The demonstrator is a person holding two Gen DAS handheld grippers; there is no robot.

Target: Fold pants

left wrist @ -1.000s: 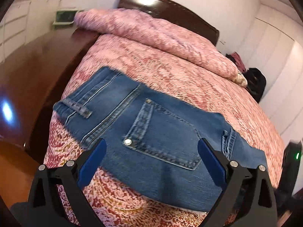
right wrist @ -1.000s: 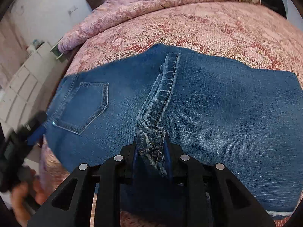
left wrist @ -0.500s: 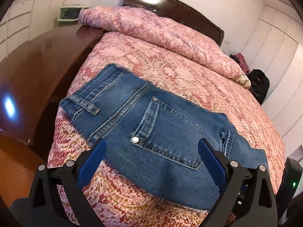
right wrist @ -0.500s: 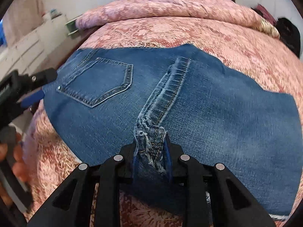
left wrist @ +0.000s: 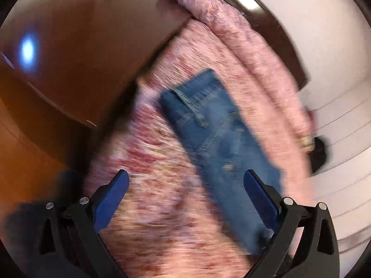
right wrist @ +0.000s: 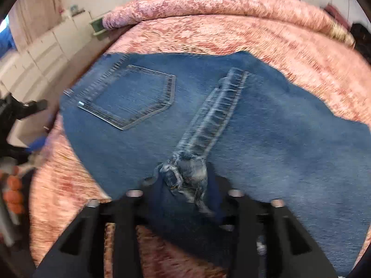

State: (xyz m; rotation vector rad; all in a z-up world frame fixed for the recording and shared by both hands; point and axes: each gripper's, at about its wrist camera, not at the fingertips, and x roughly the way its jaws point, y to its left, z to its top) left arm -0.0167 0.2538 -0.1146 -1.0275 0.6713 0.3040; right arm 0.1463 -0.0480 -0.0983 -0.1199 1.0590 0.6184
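Observation:
Blue jeans (right wrist: 266,125) lie folded on the pink patterned bedspread (right wrist: 231,30), back pocket (right wrist: 132,99) up. My right gripper (right wrist: 185,185) is shut on the bunched seam of the jeans at their near edge. In the blurred left wrist view the jeans (left wrist: 215,134) run diagonally, waistband end far. My left gripper (left wrist: 185,190) is open and empty above the bedspread (left wrist: 162,185), its right finger (left wrist: 259,199) over the jeans' near end. The left gripper also shows at the left edge of the right wrist view (right wrist: 20,125).
A rolled pink duvet (left wrist: 243,41) lies along the dark wooden headboard (left wrist: 266,16). A brown wooden floor and bed frame (left wrist: 69,58) are to the left of the bed. White cabinets (right wrist: 39,53) stand along the wall. Dark bags (left wrist: 320,148) sit at the far right.
My left gripper has swung fast to the left and rotated, so the jeans now sit to its right and the view is blurred. My right gripper keeps its hold and has shifted slightly.

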